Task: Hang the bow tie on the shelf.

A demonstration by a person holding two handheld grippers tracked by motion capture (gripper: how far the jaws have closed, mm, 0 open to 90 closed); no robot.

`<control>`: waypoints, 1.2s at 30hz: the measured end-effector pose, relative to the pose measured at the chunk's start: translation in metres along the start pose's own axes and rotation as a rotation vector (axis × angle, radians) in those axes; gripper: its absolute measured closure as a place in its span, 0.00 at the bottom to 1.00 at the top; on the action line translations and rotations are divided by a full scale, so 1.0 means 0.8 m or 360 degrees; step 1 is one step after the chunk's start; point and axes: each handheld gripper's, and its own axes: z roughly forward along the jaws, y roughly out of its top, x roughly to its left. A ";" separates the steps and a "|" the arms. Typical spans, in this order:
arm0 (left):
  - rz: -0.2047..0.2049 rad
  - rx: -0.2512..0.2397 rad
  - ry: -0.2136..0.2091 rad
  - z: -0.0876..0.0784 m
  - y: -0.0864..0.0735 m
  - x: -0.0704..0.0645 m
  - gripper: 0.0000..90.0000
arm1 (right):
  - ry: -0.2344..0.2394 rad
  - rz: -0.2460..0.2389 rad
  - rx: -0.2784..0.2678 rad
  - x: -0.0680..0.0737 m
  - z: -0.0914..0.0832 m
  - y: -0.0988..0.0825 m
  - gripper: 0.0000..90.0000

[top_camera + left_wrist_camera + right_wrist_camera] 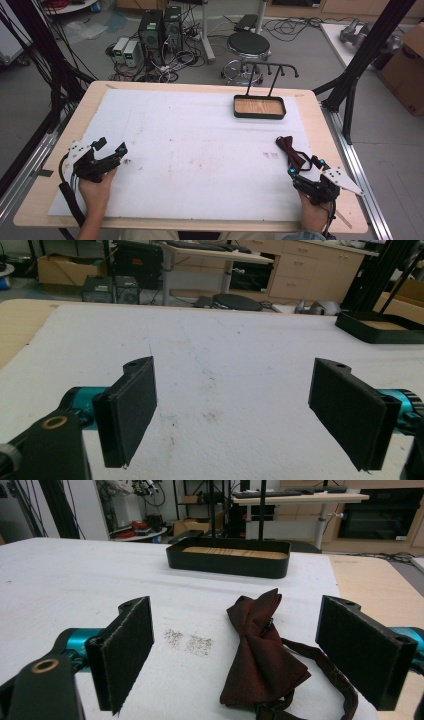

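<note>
A dark red bow tie (262, 655) with its strap lies flat on the white mat, right in front of my right gripper (245, 650), whose jaws stand wide open on either side of it without touching. In the high view the bow tie (291, 150) lies near the mat's right edge, just ahead of the right gripper (306, 169). A black tray with a wooden floor (259, 107) and a tall black hanger stand (272, 70) rising from it sits at the back right. My left gripper (114, 150) rests open at the front left, with bare mat between its jaws (230, 410).
The white mat (190, 150) covers most of the wooden table (80, 107). Black frame posts (370, 45) rise at the right and left. Beyond the far edge stand a round stool (248, 46) and computer boxes (160, 27) with cables on the floor.
</note>
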 end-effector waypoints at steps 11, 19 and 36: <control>-0.0002 0.0003 -0.0004 0.000 -0.001 0.000 0.22 | 0.0000 -0.0004 0.0010 0.001 0.000 0.000 0.16; -0.0004 0.0011 0.0000 0.002 -0.001 0.000 0.22 | -0.0005 -0.0007 0.0010 0.001 0.000 0.000 0.16; -0.0014 0.0019 -0.0008 0.003 -0.002 0.000 0.22 | -0.0004 0.0064 0.0048 -0.005 0.008 0.005 0.19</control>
